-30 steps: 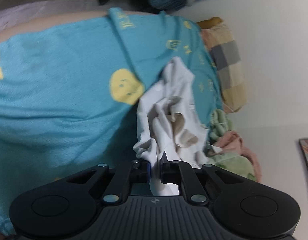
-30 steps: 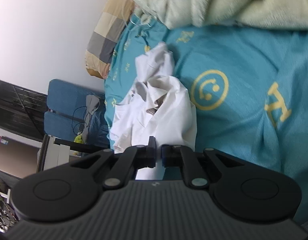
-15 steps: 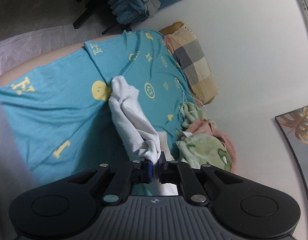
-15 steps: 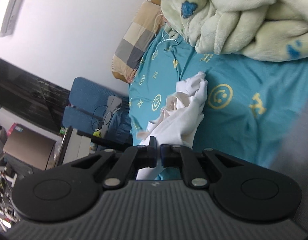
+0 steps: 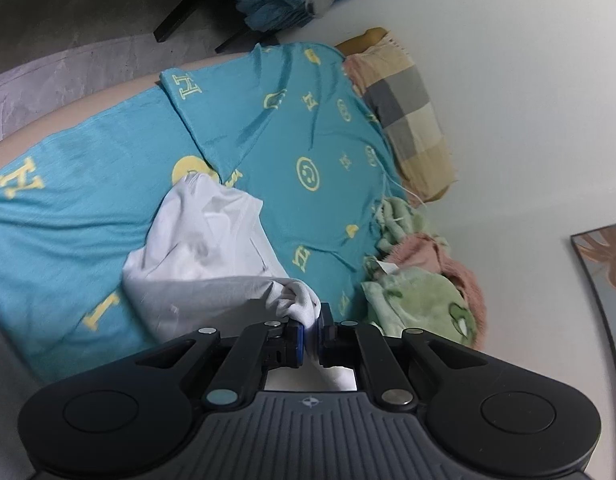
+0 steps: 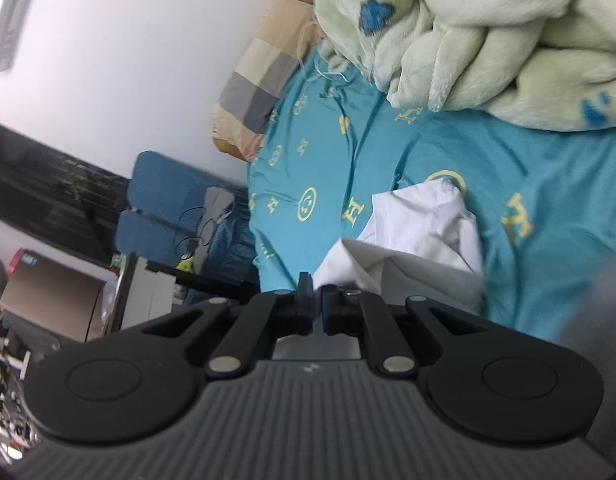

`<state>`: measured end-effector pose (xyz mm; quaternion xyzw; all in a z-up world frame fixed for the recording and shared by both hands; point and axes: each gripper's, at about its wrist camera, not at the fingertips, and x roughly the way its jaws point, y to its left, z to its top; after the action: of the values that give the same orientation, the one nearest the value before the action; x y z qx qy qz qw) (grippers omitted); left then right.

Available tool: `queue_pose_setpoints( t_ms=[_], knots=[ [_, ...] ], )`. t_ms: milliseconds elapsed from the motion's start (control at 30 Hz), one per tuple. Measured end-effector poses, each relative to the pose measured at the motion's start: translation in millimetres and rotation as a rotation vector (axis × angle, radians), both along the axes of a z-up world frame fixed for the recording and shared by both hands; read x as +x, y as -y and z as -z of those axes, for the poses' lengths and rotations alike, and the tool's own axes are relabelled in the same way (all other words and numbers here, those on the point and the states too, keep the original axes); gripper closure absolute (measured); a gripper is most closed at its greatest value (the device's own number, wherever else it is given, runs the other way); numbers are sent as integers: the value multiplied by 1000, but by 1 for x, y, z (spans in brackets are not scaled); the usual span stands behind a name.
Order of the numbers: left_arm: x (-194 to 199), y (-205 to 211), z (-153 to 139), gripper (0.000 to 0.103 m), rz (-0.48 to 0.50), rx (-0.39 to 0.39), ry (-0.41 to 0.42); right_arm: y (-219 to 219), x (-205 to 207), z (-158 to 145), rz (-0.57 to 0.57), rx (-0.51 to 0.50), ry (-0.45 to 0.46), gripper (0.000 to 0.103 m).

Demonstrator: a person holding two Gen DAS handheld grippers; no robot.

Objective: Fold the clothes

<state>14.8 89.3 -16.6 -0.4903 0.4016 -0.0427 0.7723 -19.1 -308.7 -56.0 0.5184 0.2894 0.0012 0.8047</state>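
Observation:
A white garment [image 5: 203, 256] hangs stretched over the teal bed sheet [image 5: 87, 208]. My left gripper [image 5: 311, 326] is shut on a bunched white edge of it. The garment also shows in the right wrist view [image 6: 420, 236], spread out to the right. My right gripper [image 6: 316, 300] is shut on another edge of the same cloth. The lower end of the garment still touches the sheet near a yellow smiley print [image 5: 187, 168].
A checked pillow [image 5: 408, 112] lies at the head of the bed by the white wall. A green and pink plush blanket [image 5: 420, 292] is heaped on the bed; it also shows in the right wrist view [image 6: 488, 36]. A blue chair [image 6: 167, 204] and a desk stand beside the bed.
Both grippers have lifted the white garment and pulled it apart, so it has opened from a crumpled roll into a wider sheet of cloth. Both stayed shut on it.

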Motion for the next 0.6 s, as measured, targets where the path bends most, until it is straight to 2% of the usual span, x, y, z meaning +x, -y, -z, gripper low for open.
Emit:
queue_pose_setpoints(
  t_ms=[167, 300, 467, 600],
  knots=[
    [83, 12, 33, 95, 28, 78, -39, 7, 76, 30, 13, -11, -86, 95],
    [139, 16, 82, 95, 61, 132, -80, 12, 129, 70, -3, -17, -174, 95],
    [182, 13, 133, 95, 95, 149, -139, 16, 174, 114, -37, -17, -239, 95],
    [197, 15, 145, 94, 128, 183, -145, 16, 191, 126, -71, -48, -244, 95]
  ],
)
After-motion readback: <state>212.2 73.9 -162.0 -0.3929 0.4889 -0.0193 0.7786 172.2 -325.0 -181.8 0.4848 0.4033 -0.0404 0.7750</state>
